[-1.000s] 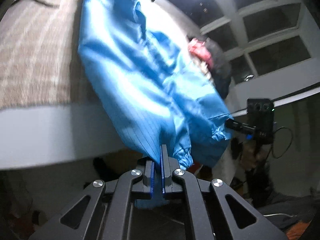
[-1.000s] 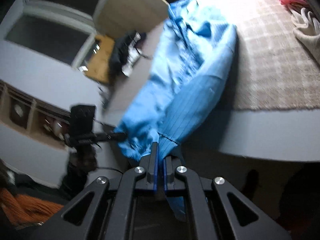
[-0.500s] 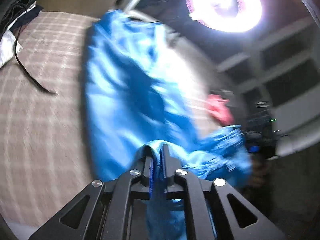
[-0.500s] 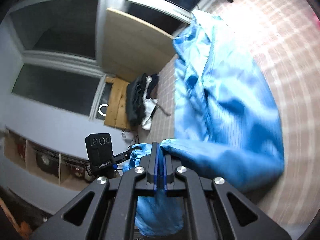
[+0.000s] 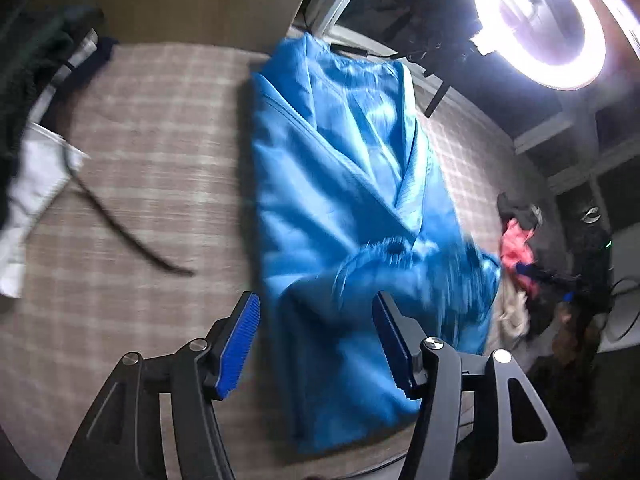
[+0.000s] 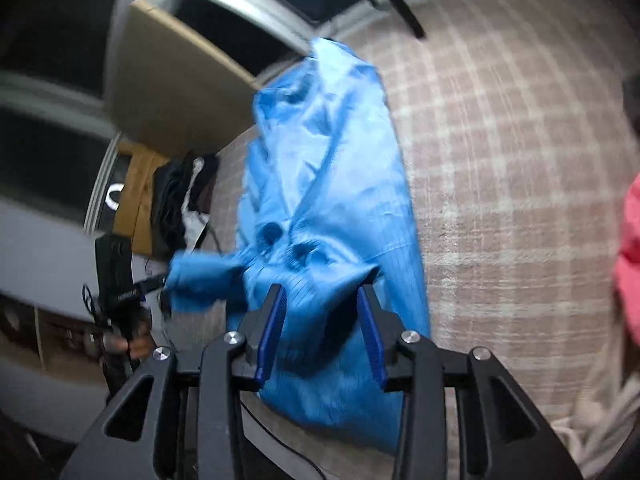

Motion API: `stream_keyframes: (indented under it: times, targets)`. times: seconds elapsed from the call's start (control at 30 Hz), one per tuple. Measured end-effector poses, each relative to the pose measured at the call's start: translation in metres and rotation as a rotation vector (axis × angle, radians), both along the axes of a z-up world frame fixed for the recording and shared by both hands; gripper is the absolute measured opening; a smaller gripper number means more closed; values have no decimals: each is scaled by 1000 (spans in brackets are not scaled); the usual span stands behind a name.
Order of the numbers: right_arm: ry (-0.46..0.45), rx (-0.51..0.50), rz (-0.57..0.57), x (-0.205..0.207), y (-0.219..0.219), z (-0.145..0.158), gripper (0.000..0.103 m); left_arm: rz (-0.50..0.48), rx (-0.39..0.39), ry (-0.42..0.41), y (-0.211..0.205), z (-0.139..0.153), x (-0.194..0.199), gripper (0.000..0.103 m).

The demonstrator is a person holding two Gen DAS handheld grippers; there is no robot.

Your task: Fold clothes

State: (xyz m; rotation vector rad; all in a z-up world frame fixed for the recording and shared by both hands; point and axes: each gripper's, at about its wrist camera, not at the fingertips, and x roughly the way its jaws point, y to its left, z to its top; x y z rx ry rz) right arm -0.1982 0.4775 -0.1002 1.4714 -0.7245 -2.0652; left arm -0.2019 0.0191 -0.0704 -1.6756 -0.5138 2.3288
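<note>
Now both hand-held grippers' jaws have just opened, releasing the blue garment (image 5: pixel 344 200).

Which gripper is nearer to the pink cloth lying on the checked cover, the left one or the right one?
Right, probably. The pink cloth lies just beside the right gripper, at its right. From the left gripper, the cloth lies beyond the blue garment. Both have just been opening over it.

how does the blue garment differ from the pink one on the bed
The shiny blue garment lies spread long down the middle of the checked bed cover; the pink garment sits bunched in a small heap at the cover's edge. The blue one shows far more cloth than the pink one. The blue one lies under both open claws, left and right, which have just been opening; the pink one is off to the side. Both rest on the cover.
</note>
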Motion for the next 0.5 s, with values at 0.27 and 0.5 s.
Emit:
stream_keyframes:
  times: [0.27, 0.5]
  targets:
    - [-52, 108, 343, 2, -83, -28, 37, -186, 39, -79, 40, -40, 6, 55]
    - [43, 22, 95, -68, -50, -5, 39, -69, -42, -60, 17, -47, -16, 56]
